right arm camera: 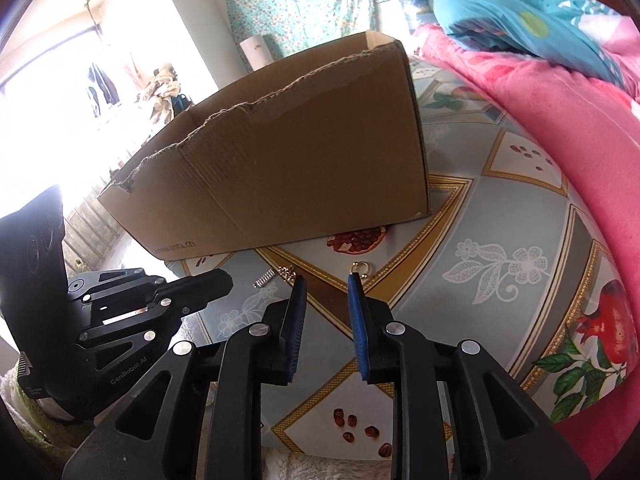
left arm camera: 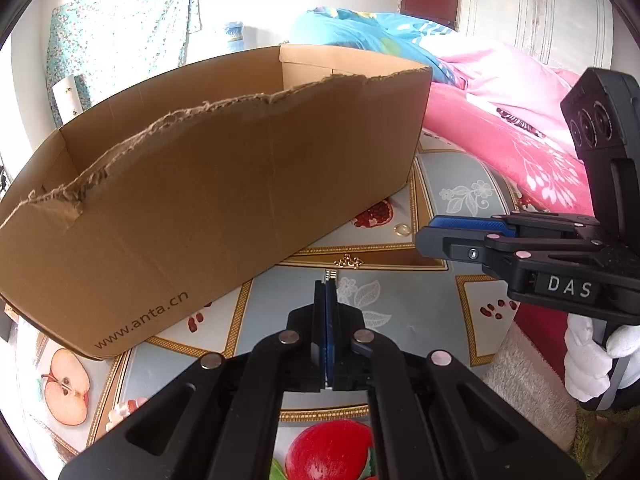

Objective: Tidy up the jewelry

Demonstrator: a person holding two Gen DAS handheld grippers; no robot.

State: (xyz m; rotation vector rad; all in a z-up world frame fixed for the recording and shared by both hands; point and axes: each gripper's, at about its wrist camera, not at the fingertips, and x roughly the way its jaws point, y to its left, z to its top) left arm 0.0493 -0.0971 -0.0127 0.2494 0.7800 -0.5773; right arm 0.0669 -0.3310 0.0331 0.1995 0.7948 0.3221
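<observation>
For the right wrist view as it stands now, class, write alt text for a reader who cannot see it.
The right hand-held gripper points with open jaws at a small gold ring on a fruit-patterned tablecloth. A torn cardboard box stands behind, the left hand-held gripper reaches in from the left, shut, and pink bedding lies to the right.

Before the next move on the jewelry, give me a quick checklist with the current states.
1. Left gripper closed: ok.
2. Silver piece at its tips actually gripped: cannot tell.
3. Right gripper open, nothing between its fingers: ok.
4. Ring centred between those fingers: not ok, it lies just beyond one fingertip.
5. Cardboard box open on top: ok.
</observation>
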